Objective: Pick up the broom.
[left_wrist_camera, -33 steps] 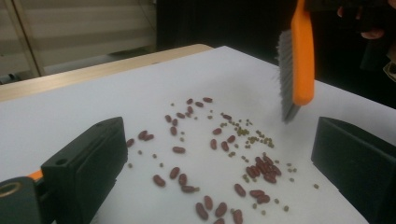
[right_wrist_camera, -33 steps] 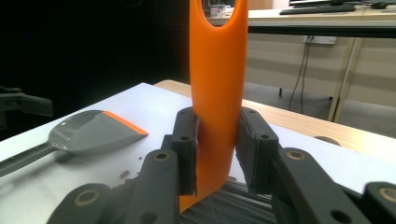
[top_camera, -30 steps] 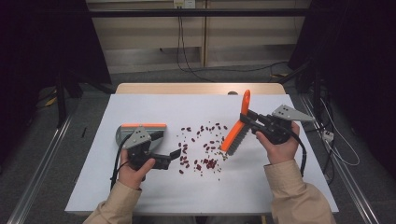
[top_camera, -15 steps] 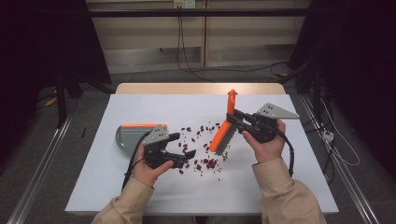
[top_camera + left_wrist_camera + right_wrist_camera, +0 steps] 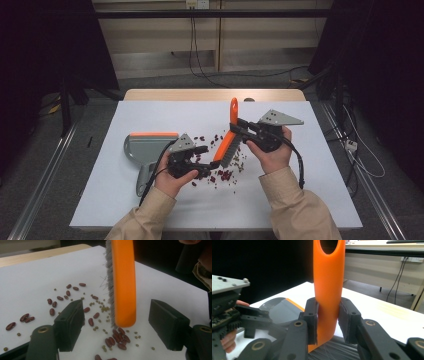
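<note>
The right tongs (image 5: 327,322) are clamped tight on the orange plastic handle of a hand brush with grey bristles (image 5: 228,142). In the right gripper view you can see both black pads squeezing the handle from either side, with the bristles showing just below. From the high view the brush slants across the middle of the white-topped table (image 5: 310,200), handle end up and away from the person, bristle end down in the scattered beans.

The left tongs (image 5: 206,161) are partly spread and have just been closing in. In the left gripper view the orange back of the brush head (image 5: 123,282) hangs between the two jaws, but neither pad touches it, so nothing is pinched there. In the high view they sit low over the table, just left of the brush head.

Under and around the brush head there's a loose mess of dark red kidney beans (image 5: 117,338) mixed with small green peas or lentils (image 5: 103,308), all lying straight on the table top. Some are heaped right at the brush tip, others trail off to the left in the left gripper view.

Off to the left of the left hand (image 5: 172,177) lies a grey plastic dustpan with an orange front lip (image 5: 142,150), flat on the table and well apart from the beans. As far as I can see, the pan has nothing in it.
</note>
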Motion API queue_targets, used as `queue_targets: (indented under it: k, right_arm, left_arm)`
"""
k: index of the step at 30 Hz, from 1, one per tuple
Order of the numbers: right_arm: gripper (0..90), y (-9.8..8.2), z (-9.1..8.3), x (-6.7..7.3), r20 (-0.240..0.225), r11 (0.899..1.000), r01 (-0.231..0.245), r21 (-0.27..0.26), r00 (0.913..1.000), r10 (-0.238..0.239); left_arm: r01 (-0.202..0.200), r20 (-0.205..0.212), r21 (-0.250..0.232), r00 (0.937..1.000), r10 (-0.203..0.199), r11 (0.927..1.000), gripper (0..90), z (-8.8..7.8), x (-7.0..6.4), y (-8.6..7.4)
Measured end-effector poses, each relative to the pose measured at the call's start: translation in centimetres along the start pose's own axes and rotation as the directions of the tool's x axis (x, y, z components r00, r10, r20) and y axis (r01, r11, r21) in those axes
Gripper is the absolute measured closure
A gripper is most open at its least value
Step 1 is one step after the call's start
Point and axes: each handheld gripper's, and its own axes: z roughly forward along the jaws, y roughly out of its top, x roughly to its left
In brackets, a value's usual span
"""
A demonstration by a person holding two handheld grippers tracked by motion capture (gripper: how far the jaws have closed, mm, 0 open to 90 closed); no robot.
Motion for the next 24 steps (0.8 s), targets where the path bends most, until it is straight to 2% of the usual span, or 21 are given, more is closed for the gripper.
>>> queue_targets:
  k: [2, 4, 5, 7, 8, 10, 12, 14, 18, 19, 20, 21, 22, 23, 24]
  right_arm:
    - [70.4, 0.1, 0.5, 0.4, -0.009, 1.0, 0.01, 0.008, 0.9999, -0.01]
    - [70.4, 0.1, 0.6, 0.5, -0.012, 1.0, 0.012, 0.008, 0.9999, -0.012]
    - [70.4, 0.2, 1.0, 0.8, -0.019, 1.0, 0.016, 0.017, 0.9997, -0.016]
    - [70.4, 0.2, 1.2, 0.9, -0.024, 1.0, 0.017, 0.018, 0.9996, -0.017]
    - [70.4, 0.2, 1.5, 1.2, -0.029, 1.0, 0.017, 0.024, 0.9994, -0.016]
    - [70.3, 0.2, 1.8, 1.5, -0.035, 0.999, 0.023, 0.025, 0.9992, -0.022]
    - [70.2, 0.2, 2.2, 1.9, -0.037, 0.999, 0.033, 0.035, 0.9988, -0.032]
    - [70.1, 0.2, 2.3, 2.0, -0.039, 0.999, 0.039, 0.036, 0.9985, -0.038]
    - [69.4, 0.2, 2.8, 2.3, -0.041, 0.998, 0.042, 0.038, 0.9983, -0.041]
    - [63.6, 0.1, 2.9, 2.3, -0.033, 0.999, 0.028, 0.036, 0.9991, -0.027]
    - [63.6, 0.1, 2.9, 2.3, -0.033, 0.999, 0.028, 0.036, 0.9991, -0.027]
    - [59.6, 0.1, 2.9, 2.3, -0.031, 0.999, 0.025, 0.033, 0.9993, -0.024]
    - [52.9, 0.0, 2.8, 2.5, -0.008, 0.999, 0.024, 0.032, 0.9997, -0.023]
    - [51.4, 0.0, 2.8, 2.6, -0.002, 0.999, 0.019, 0.027, 0.9998, -0.019]
    - [49.1, -0.1, 2.7, 2.7, 0.006, 1.0, 0.012, 0.023, 0.9999, -0.012]
  left_arm:
    - [0.0, -0.001, 0.005, 1.0, 0.0, 1.0, 38.8, 0.2, 0.1, -0.1]
    - [-0.006, -0.007, 0.007, 1.0, 0.006, 1.0, 40.4, 0.2, 0.0, 0.0]
    - [-0.008, -0.014, 0.005, 0.9999, 0.008, 1.0, 46.2, 0.2, 0.0, -0.1]
    - [-0.005, -0.023, 0.002, 0.9997, 0.005, 1.0, 49.7, 0.3, 0.0, -0.1]
    - [-0.008, -0.029, 0.002, 0.9995, 0.008, 1.0, 59.5, 0.3, 0.0, -0.1]
    - [-0.017, -0.043, 0.0, 0.9989, 0.017, 0.9999, 69.3, 0.2, 0.0, -0.2]
    - [-0.013, -0.076, 0.017, 0.997, 0.015, 0.9998, 70.3, 0.2, -0.1, -0.2]
    - [-0.012, -0.09, 0.027, 0.9958, 0.014, 0.9996, 70.4, 0.1, -0.1, -0.4]
    - [-0.006, -0.107, 0.02, 0.9943, 0.008, 0.9998, 70.8, -0.2, 0.1, -0.6]
    - [0.004, -0.118, 0.015, 0.993, -0.003, 0.9999, 70.9, -0.3, 0.1, -0.6]
    - [0.007, -0.125, 0.014, 0.9921, -0.005, 0.9999, 70.9, -0.4, 0.1, -0.6]
    - [0.015, -0.134, 0.008, 0.9909, -0.014, 0.9999, 70.9, -0.5, 0.2, -0.6]
    - [0.022, -0.143, 0.0, 0.9895, -0.022, 0.9998, 70.9, -0.6, 0.3, -0.6]
    - [0.025, -0.165, -0.016, 0.9859, -0.028, 0.9996, 70.9, -0.9, 0.5, -0.7]
    - [0.025, -0.165, -0.016, 0.9859, -0.028, 0.9996, 70.9, -0.9, 0.5, -0.7]
